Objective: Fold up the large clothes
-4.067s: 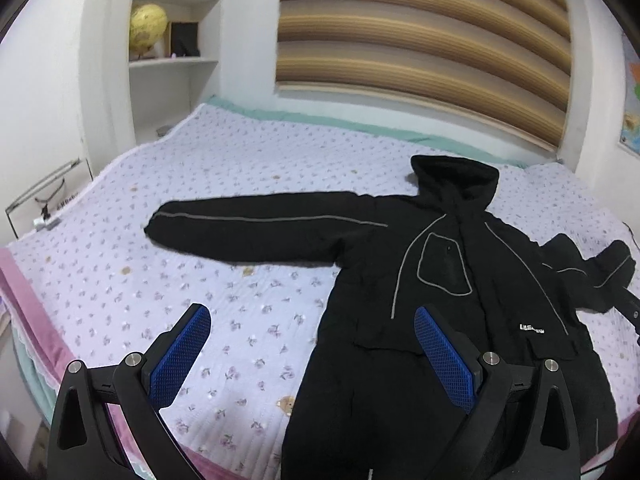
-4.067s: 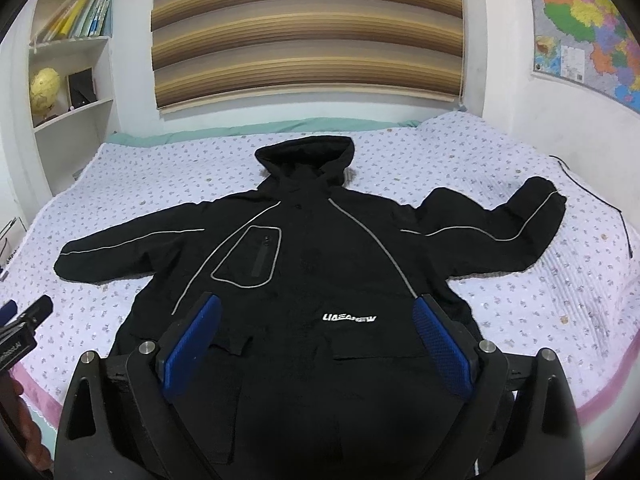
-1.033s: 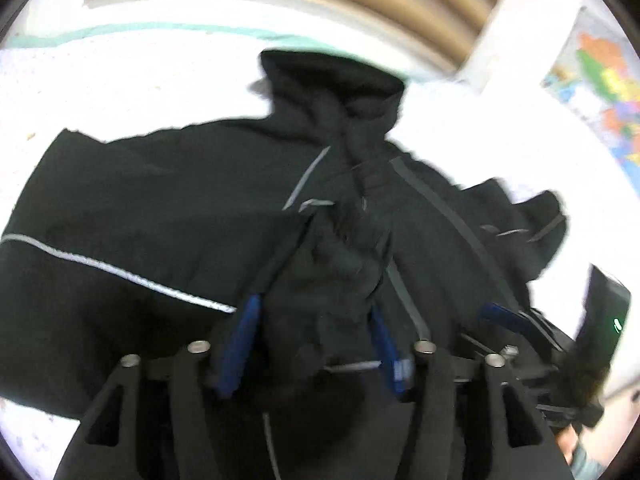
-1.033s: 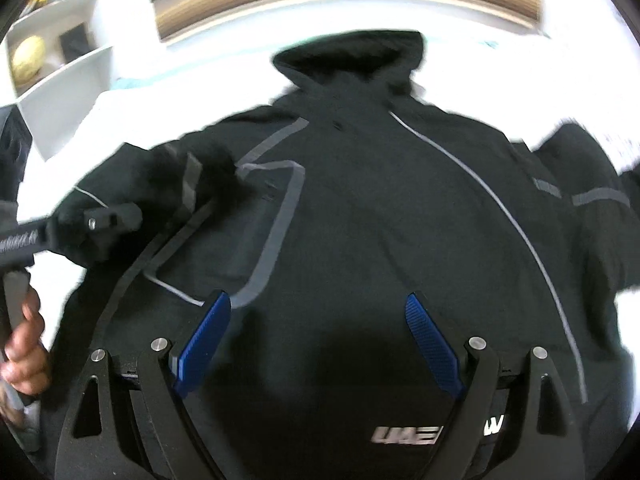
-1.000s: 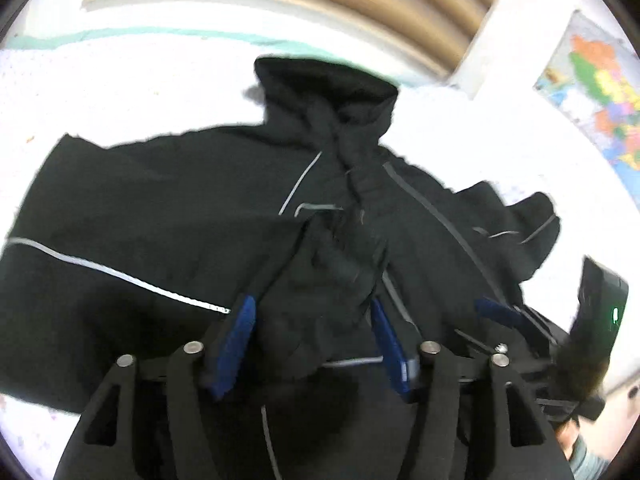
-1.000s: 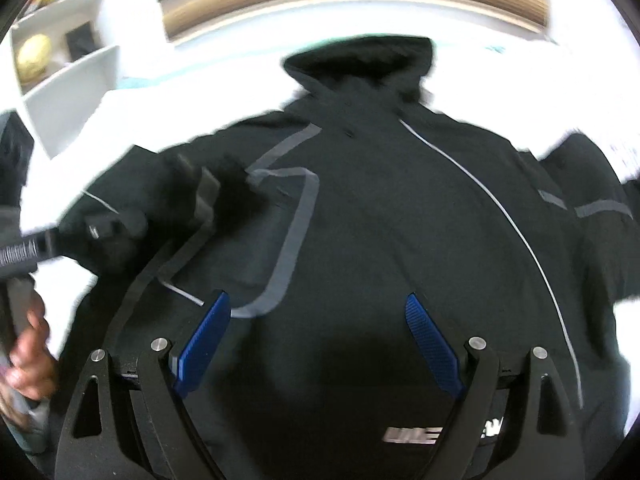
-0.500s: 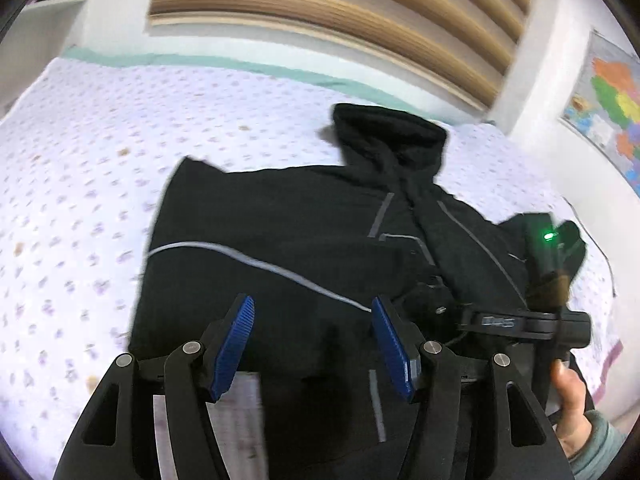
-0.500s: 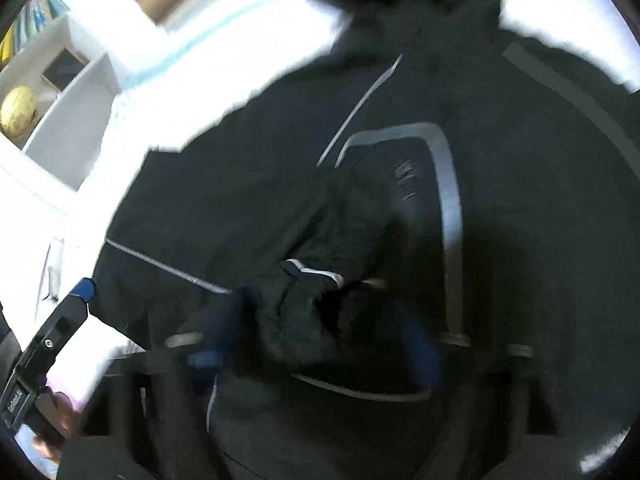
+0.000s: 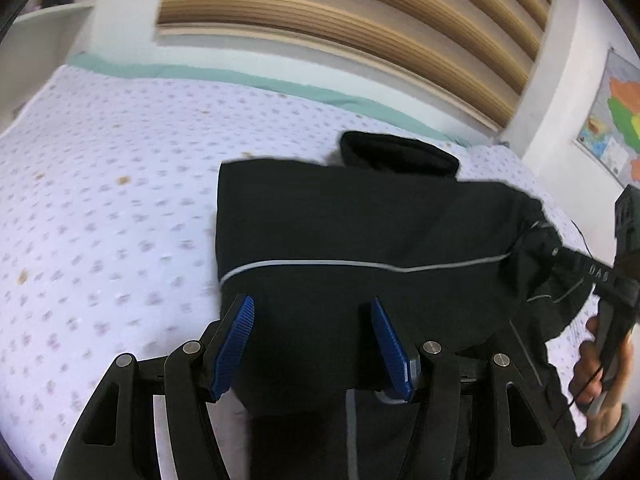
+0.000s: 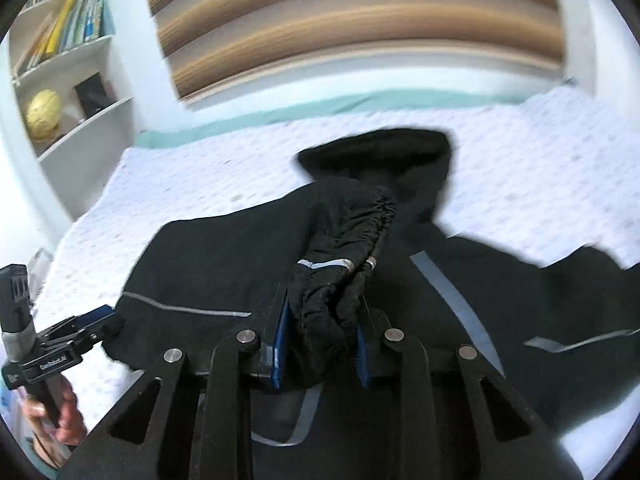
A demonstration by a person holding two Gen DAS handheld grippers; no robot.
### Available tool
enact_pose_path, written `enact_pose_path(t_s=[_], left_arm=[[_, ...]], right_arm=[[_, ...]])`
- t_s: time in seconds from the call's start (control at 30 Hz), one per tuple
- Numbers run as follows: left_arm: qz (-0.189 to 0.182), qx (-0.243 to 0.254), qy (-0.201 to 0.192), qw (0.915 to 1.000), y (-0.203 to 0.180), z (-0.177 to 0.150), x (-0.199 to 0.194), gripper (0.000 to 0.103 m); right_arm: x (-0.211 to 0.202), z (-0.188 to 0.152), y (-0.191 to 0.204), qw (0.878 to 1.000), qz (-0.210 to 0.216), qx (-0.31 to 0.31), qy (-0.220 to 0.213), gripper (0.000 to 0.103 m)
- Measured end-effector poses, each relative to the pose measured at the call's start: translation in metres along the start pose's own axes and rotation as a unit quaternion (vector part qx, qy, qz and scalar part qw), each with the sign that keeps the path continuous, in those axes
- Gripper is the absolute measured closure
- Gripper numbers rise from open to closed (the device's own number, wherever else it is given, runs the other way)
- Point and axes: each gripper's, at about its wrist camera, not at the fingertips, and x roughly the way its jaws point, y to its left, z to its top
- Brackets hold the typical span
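Note:
A black hooded jacket (image 9: 360,220) with thin grey piping lies on the bed. Its left sleeve is folded across the chest toward the right. My right gripper (image 10: 320,332) is shut on the sleeve cuff (image 10: 340,248) and holds it above the jacket body (image 10: 520,320); it also shows in the left wrist view (image 9: 560,252) at the right. My left gripper (image 9: 312,340) is open and empty, low over the folded sleeve near its left fold; it shows in the right wrist view (image 10: 86,324) at the left. The hood (image 9: 396,156) points to the far wall.
The bed (image 9: 100,200) has a lilac flowered cover with bare room to the left of the jacket. A white bookshelf (image 10: 72,80) with books and a yellow globe stands at the far left. A striped blind (image 9: 340,12) and a wall map (image 9: 616,128) are behind.
The left gripper has let go of the sleeve cuff and drawn back left, now open. The right gripper has closed on the cuff and pulled the sleeve across the chest to the right.

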Motion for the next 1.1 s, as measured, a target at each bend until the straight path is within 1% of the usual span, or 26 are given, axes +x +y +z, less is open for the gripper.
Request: enact_pose_path(t_s=[0.1, 0.13, 0.17, 0.2, 0.23, 0.3, 0.37, 0.43, 0.53, 0.57, 0.6, 0.63, 0.7, 0.73, 0.8, 0.83, 0.87, 0.9, 0.97, 1.0, 1.03, 1.07, 1.1], left_arm=[[-0.014, 0.005, 0.022, 0.9997, -0.021, 0.002, 0.025, 0.041], [-0.017, 0.009, 0.03, 0.9994, -0.029, 0.001, 0.035, 0.041], [-0.022, 0.014, 0.041, 0.9988, -0.037, -0.001, 0.046, 0.041], [-0.026, 0.019, 0.054, 0.998, -0.045, -0.005, 0.058, 0.041], [-0.027, 0.024, 0.063, 0.9974, -0.051, -0.01, 0.067, 0.041], [-0.018, 0.037, 0.086, 0.9954, -0.062, -0.022, 0.093, 0.041], [-0.005, 0.043, 0.105, 0.9936, -0.064, -0.037, 0.11, 0.041], [0.019, 0.051, 0.117, 0.9916, -0.065, -0.049, 0.13, 0.042], [0.032, 0.063, 0.115, 0.9909, -0.067, -0.054, 0.135, 0.042], [0.033, 0.064, 0.115, 0.9907, -0.068, -0.054, 0.136, 0.042], [0.032, 0.066, 0.116, 0.9906, -0.068, -0.054, 0.135, 0.042], [0.03, 0.066, 0.114, 0.9908, -0.068, -0.053, 0.135, 0.042], [0.023, 0.068, 0.11, 0.9914, -0.067, -0.05, 0.126, 0.041], [0.013, 0.063, 0.108, 0.992, -0.068, -0.047, 0.12, 0.041], [-0.039, 0.04, 0.089, 0.9944, -0.073, -0.035, 0.102, 0.041], [-0.065, 0.028, 0.071, 0.9949, -0.076, -0.029, 0.091, 0.041], [-0.078, 0.022, 0.058, 0.995, -0.078, -0.025, 0.084, 0.038], [-0.081, 0.021, 0.051, 0.9952, -0.083, -0.021, 0.08, 0.036], [-0.069, 0.035, 0.053, 0.9956, -0.09, -0.022, 0.083, 0.036], [-0.054, 0.045, 0.062, 0.9956, -0.093, -0.027, 0.092, 0.036], [-0.039, 0.047, 0.074, 0.9954, -0.093, -0.032, 0.103, 0.036], [-0.024, 0.045, 0.093, 0.9944, -0.09, -0.038, 0.117, 0.036], [-0.009, 0.04, 0.117, 0.9923, -0.083, -0.052, 0.135, 0.036]], right_arm=[[-0.009, 0.008, -0.036, 0.999, -0.039, -0.006, -0.005, 0.072], [-0.01, 0.008, -0.05, 0.998, -0.058, -0.007, -0.005, 0.072], [-0.009, 0.006, -0.065, 0.997, -0.076, -0.006, -0.003, 0.072], [-0.013, 0.004, -0.074, 0.996, -0.084, -0.004, -0.001, 0.072], [-0.01, -0.003, -0.091, 0.995, -0.098, 0.003, 0.005, 0.072], [-0.008, -0.014, -0.12, 0.994, -0.102, 0.016, 0.021, 0.072], [0.01, -0.032, -0.14, 0.992, -0.111, 0.028, 0.047, 0.072], [0.033, -0.057, -0.157, 0.989, -0.118, 0.039, 0.078, 0.073], [0.056, -0.09, -0.177, 0.984, -0.121, 0.059, 0.117, 0.073], [0.058, -0.095, -0.18, 0.984, -0.121, 0.058, 0.117, 0.073], [0.055, -0.095, -0.179, 0.985, -0.122, 0.054, 0.113, 0.073], [0.051, -0.096, -0.178, 0.985, -0.122, 0.052, 0.114, 0.069], [0.04, -0.089, -0.175, 0.985, -0.118, 0.052, 0.112, 0.064], [0.022, -0.081, -0.168, 0.988, -0.116, 0.046, 0.089, 0.063], [-0.002, -0.071, -0.154, 0.993, -0.109, 0.029, 0.048, 0.052], [-0.019, -0.063, -0.139, 0.995, -0.097, 0.013, 0.018, 0.038], [-0.024, -0.06, -0.131, 0.996, -0.093, 0.005, 0.007, 0.029], [-0.027, -0.056, -0.115, 0.996, -0.088, -0.014, 0.0, 0.028], [-0.016, -0.057, -0.097, 0.996, -0.081, -0.034, 0.019, 0.028], [-0.005, -0.061, -0.091, 0.995, -0.083, -0.041, 0.034, 0.028], [0.015, -0.072, -0.087, 0.993, -0.095, -0.047, 0.057, 0.029], [0.027, -0.076, -0.088, 0.991, -0.1, -0.046, 0.073, 0.034], [0.046, -0.089, -0.093, 0.988, -0.106, -0.039, 0.103, 0.039]])
